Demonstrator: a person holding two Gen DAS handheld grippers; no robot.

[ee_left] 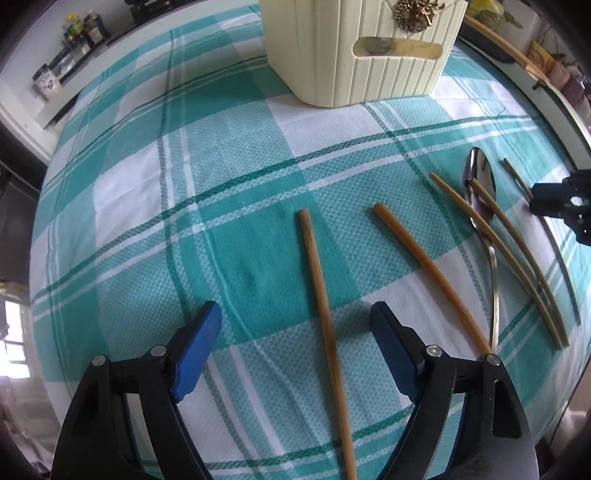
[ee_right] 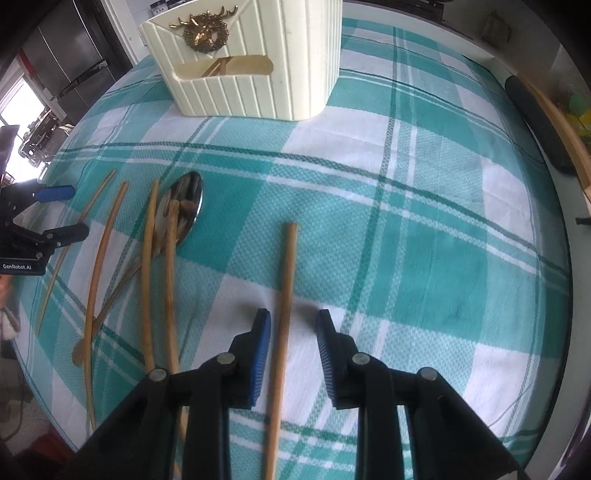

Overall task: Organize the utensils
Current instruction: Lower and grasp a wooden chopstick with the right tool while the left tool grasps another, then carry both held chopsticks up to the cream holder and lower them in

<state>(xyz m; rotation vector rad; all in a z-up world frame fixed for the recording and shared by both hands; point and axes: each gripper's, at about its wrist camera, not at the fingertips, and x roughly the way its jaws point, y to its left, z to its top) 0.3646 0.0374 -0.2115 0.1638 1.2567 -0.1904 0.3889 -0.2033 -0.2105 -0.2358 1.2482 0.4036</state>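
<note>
Teal plaid tablecloth (ee_left: 229, 155), bright window (ee_right: 14, 99)

A teal-and-white checked woven tablecloth (ee_left: 229, 192) covers the desk under the tool. Far ahead and left of the left tool, a white ledge (ee_left: 55, 96) carries several small dark jars (ee_left: 83, 29) and a white pot with a purple pattern (ee_left: 47, 82). Ahead and right of the right tool, a long black padded bar (ee_right: 537, 122) lies along the desk's pale wooden edge strip (ee_right: 565, 136). Far left of it stand grey metal cabinets (ee_right: 70, 48) and a bright window (ee_right: 18, 99).
</note>
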